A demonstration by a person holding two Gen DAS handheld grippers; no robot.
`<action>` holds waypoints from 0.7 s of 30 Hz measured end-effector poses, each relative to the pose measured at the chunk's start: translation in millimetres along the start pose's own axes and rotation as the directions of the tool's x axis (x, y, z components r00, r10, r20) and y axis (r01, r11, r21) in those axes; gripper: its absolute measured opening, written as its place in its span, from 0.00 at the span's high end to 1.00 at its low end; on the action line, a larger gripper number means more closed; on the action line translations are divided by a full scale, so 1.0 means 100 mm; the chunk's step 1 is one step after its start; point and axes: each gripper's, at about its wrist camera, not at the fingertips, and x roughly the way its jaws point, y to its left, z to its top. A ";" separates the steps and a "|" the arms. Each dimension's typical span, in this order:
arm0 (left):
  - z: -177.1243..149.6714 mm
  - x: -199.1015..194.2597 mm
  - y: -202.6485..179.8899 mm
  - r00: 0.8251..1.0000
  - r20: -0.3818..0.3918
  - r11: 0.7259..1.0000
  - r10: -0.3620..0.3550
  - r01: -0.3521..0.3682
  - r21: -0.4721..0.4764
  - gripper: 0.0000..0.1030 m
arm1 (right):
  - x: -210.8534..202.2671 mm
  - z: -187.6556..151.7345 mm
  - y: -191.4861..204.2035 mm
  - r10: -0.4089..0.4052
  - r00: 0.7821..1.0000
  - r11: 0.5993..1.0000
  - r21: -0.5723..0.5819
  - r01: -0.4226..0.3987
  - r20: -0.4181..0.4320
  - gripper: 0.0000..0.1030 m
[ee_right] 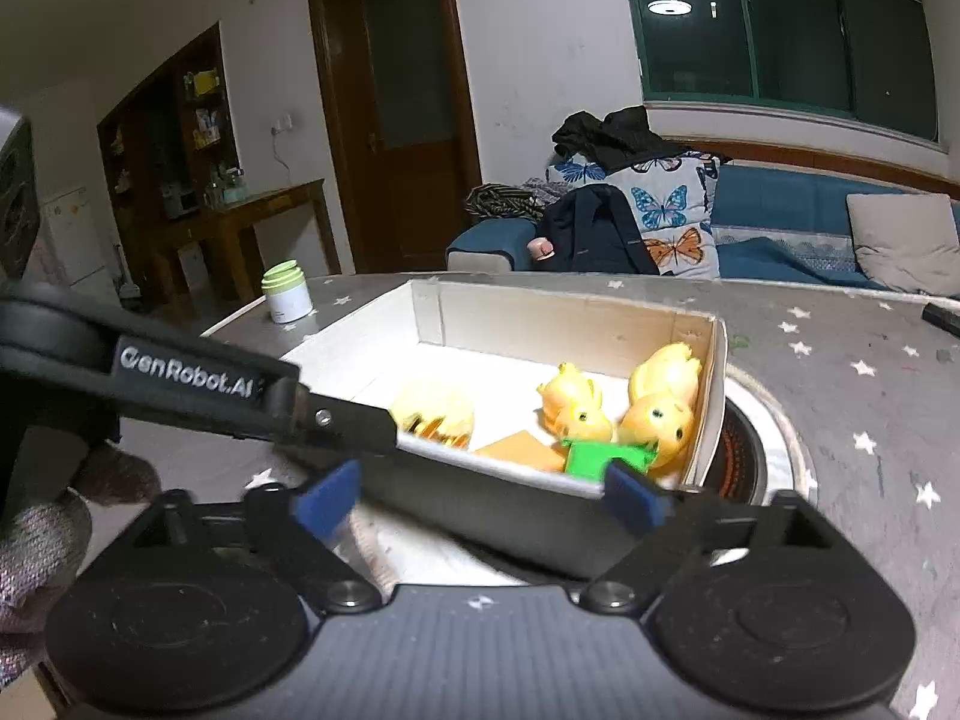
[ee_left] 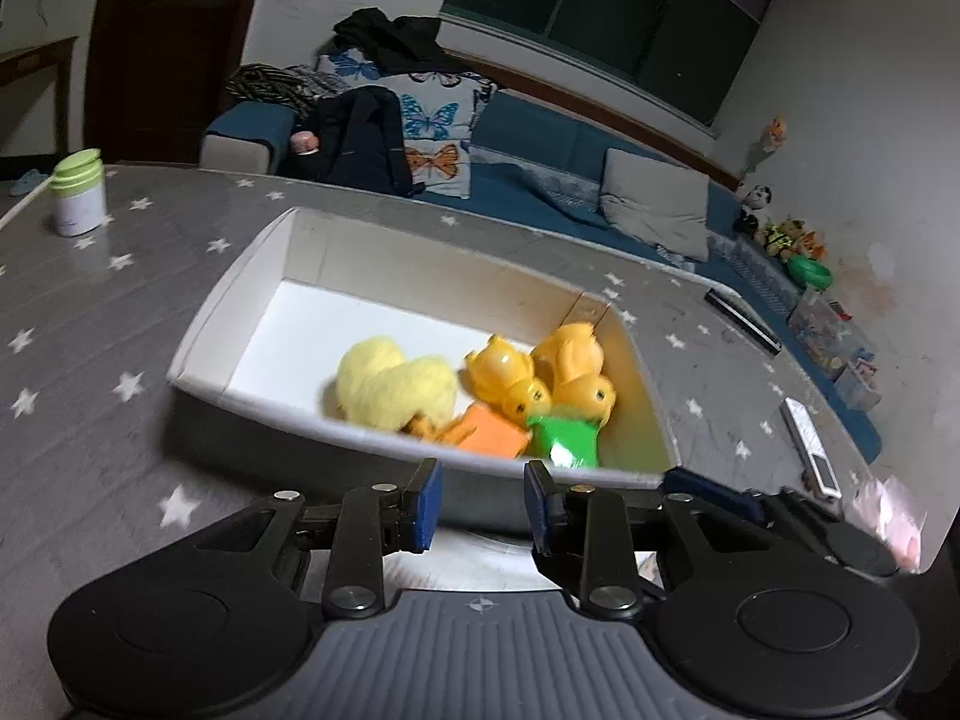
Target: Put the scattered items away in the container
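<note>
White shallow cardboard box [ee_left: 258, 276] on grey star-print worktop [ee_left: 90, 312], holding fluffy yellow plush [ee_left: 390, 384], two orange plastic ducks [ee_left: 540, 378]. Left gripper [ee_left: 483, 504] jaws narrow, empty. Right gripper [ee_right: 480, 492] jaws wide, empty.

A home living room: blue sofa [ee_left: 540, 138] with butterfly cushions [ee_right: 666, 210], wooden door [ee_right: 396, 102], star-patterned table [ee_left: 120, 276].

Open white box [ee_left: 252, 276] on starred desk [ee_left: 120, 300], holding fluffy yellow toy [ee_left: 390, 387], two orange ducks [ee_left: 507, 375] [ee_left: 576, 369], orange block [ee_left: 492, 435], green block [ee_left: 567, 435], all crowded at one end.
</note>
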 end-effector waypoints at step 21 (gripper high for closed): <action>-0.64 -0.40 0.03 0.985 0.052 0.985 0.162 -0.164 0.045 0.68 | -0.39 -0.39 0.13 -0.090 0.996 0.994 0.068 0.090 0.004 0.00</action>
